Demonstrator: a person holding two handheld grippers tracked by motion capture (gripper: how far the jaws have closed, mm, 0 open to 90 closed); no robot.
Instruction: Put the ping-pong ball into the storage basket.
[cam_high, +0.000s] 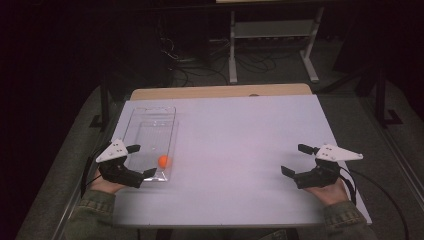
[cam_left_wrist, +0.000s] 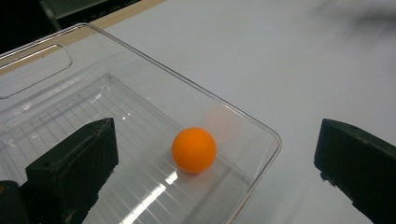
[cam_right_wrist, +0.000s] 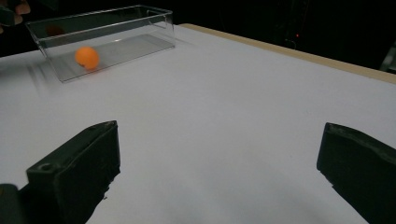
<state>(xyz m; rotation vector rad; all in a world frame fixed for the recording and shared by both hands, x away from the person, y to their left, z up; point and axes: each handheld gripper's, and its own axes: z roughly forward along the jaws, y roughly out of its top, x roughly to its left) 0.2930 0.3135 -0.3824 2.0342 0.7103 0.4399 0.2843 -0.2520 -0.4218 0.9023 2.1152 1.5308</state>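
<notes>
Black jaws of the left tool (cam_high: 139, 160) stand wide apart over the near end of one clear tray (cam_high: 137, 116), gripping nothing. One orange ball (cam_high: 164, 160) lies in that tray's near right corner. Its long axis runs away from the person. Right tool (cam_high: 299, 160), open too, hovers over bare white worktop (cam_high: 240, 135).

A white table (cam_high: 240, 150) fills the centre; a grey metal stand (cam_high: 272, 35) stands at twelve o'clock beyond it.
</notes>
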